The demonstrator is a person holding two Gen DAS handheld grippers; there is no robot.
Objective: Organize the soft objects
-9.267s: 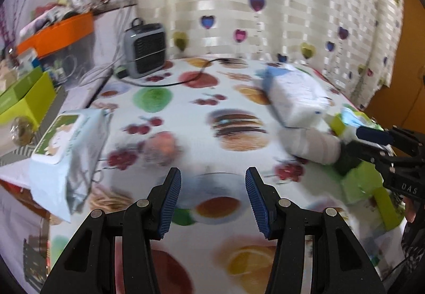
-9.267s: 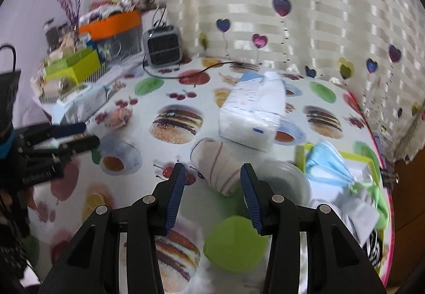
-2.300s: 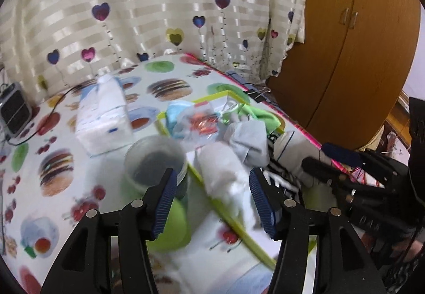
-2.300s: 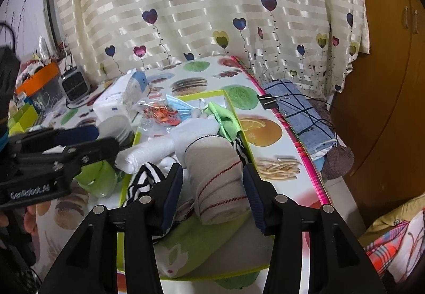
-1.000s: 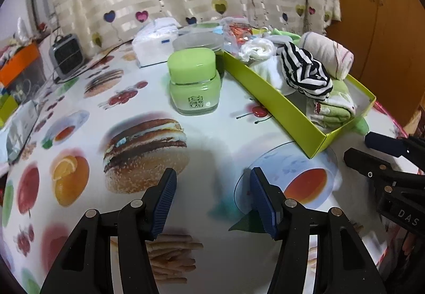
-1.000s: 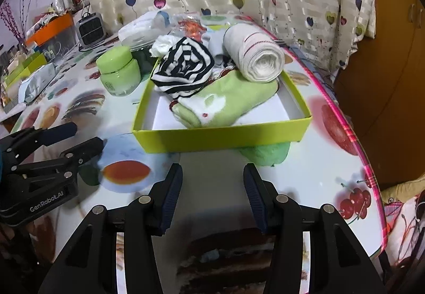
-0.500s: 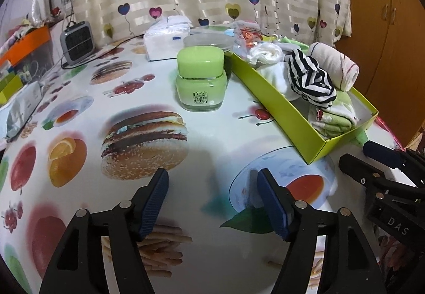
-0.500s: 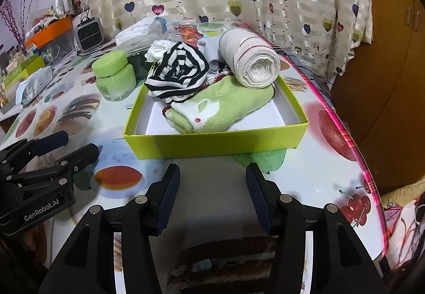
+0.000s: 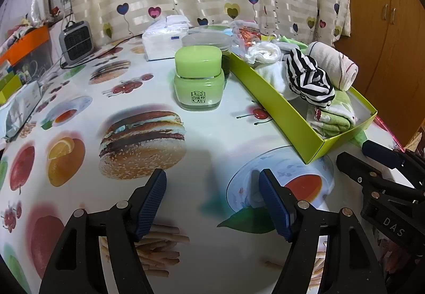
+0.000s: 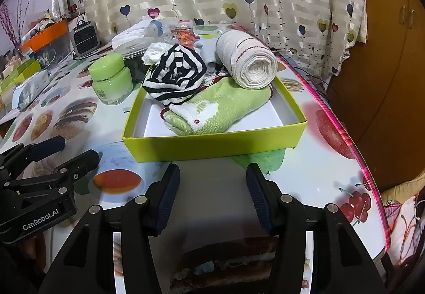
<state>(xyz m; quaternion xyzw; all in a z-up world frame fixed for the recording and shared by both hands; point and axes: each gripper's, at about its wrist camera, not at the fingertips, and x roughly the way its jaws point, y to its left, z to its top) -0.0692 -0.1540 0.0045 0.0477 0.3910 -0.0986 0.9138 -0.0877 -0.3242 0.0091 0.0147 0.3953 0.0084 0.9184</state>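
Both tools hang over the near edge of the desk (image 9: 202, 169) with its fruit-and-burger printed cover, and neither is working on anything. The soft things look gathered already: in the shallow lime-green cardboard box (image 10: 212, 144) lie a rolled cream towel with thin red stripes (image 10: 245, 61), a bundled black-and-white striped cloth (image 10: 175, 75) and a folded green knitted cloth with white patches (image 10: 217, 108), with a crumpled white cloth (image 10: 156, 53) and other pieces behind them that I cannot make out.

I judge the sorting to be at or near its end, the hands drawn back between steps. If anything is left, the next move would be a reach forward over the box wall to tidy the pile, since the towel rides high on the far rim.

The left tool (image 9: 212, 203) has its blue-padded jaws spread wide, with only the bare cover between them. The right tool (image 10: 212, 197) is likewise spread, empty, its pads just short of the box's near wall and not touching it. A lime-green lidded cream jar (image 9: 198, 80) stands just beside the box on its left.
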